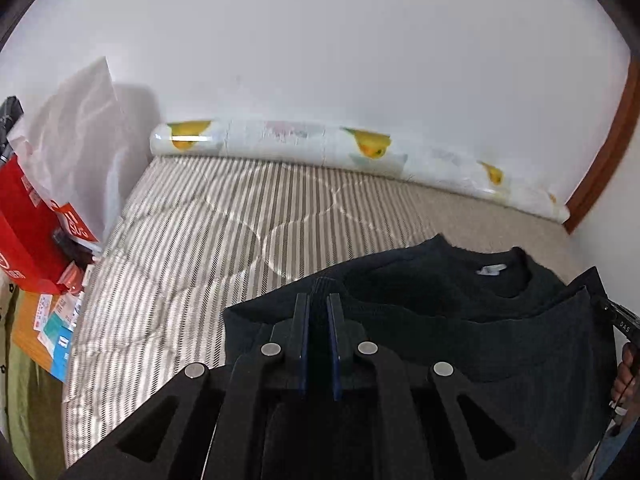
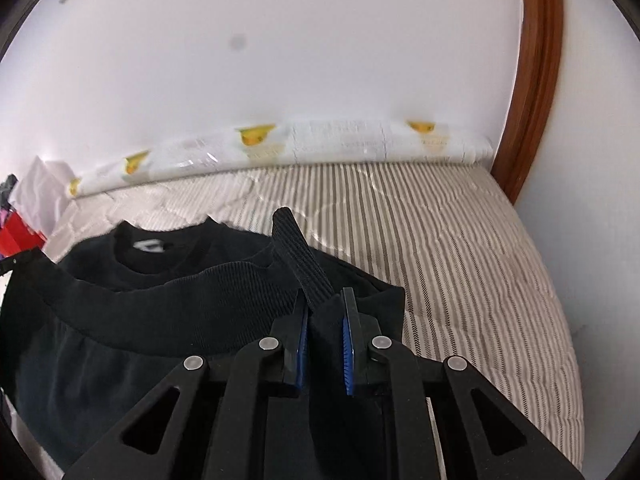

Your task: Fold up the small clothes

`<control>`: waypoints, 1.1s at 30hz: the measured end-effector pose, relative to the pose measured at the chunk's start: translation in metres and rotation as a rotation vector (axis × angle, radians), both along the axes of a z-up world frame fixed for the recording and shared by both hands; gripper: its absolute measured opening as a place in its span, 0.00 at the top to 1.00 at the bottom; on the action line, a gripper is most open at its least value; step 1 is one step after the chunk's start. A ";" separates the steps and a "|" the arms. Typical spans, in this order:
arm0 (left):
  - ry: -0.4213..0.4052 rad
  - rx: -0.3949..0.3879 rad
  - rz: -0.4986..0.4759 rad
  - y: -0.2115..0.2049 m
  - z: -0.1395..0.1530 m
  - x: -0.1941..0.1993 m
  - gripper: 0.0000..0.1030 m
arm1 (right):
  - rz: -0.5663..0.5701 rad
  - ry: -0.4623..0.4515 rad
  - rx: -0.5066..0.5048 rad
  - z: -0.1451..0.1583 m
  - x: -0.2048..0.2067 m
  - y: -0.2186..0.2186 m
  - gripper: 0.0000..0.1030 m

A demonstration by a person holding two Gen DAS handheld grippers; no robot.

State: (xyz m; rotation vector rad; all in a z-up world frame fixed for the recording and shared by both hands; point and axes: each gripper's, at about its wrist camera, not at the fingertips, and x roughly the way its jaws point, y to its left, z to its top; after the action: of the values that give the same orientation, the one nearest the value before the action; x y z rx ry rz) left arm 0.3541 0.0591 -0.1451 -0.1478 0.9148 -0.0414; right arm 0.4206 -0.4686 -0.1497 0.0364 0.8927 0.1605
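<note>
A black knit sweater (image 1: 440, 304) lies on the striped bed cover (image 1: 192, 240), neck hole with a white label facing the far wall. Its ribbed bottom hem is lifted and stretched between both grippers, doubled over toward the collar. My left gripper (image 1: 319, 304) is shut on the hem's left corner, a ribbed tuft sticking up between the blue pads. In the right wrist view the sweater (image 2: 160, 300) spreads left, and my right gripper (image 2: 325, 300) is shut on the hem's right corner, a ribbed strip poking up past the fingers.
A rolled fruit-print pad (image 1: 360, 152) lies along the white wall. Red boxes (image 1: 28, 224) and a white plastic bag (image 1: 80, 132) crowd the bed's left side. A brown wooden frame (image 2: 532, 80) rises at the right. A hand (image 1: 628, 376) shows at the edge of the left wrist view.
</note>
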 end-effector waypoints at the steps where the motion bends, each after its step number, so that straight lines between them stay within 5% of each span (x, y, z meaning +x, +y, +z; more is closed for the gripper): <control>1: 0.007 0.002 -0.002 -0.001 -0.003 0.003 0.92 | -0.007 0.014 0.003 -0.006 0.003 -0.001 0.86; 9: 0.043 0.086 0.007 -0.005 -0.022 0.015 0.93 | -0.027 0.073 -0.017 -0.037 0.015 -0.005 0.86; 18: 0.020 0.042 -0.018 0.000 -0.004 0.000 0.92 | -0.040 0.020 -0.114 0.005 -0.013 0.011 0.74; 24: 0.024 -0.009 -0.019 0.009 0.008 -0.026 0.67 | 0.052 -0.016 -0.078 0.030 -0.044 0.067 0.61; 30: 0.043 -0.049 -0.030 0.028 0.012 -0.067 0.62 | 0.125 0.009 0.003 0.016 -0.062 0.133 0.61; 33: 0.058 -0.070 -0.041 0.040 0.009 -0.089 0.61 | 0.151 0.015 -0.037 -0.001 -0.066 0.164 0.61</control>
State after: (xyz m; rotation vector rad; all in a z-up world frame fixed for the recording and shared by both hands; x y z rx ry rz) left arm 0.2651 0.0992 -0.1359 -0.1967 0.9747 -0.1077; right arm 0.3544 -0.3042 -0.1509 -0.0639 0.9134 0.2847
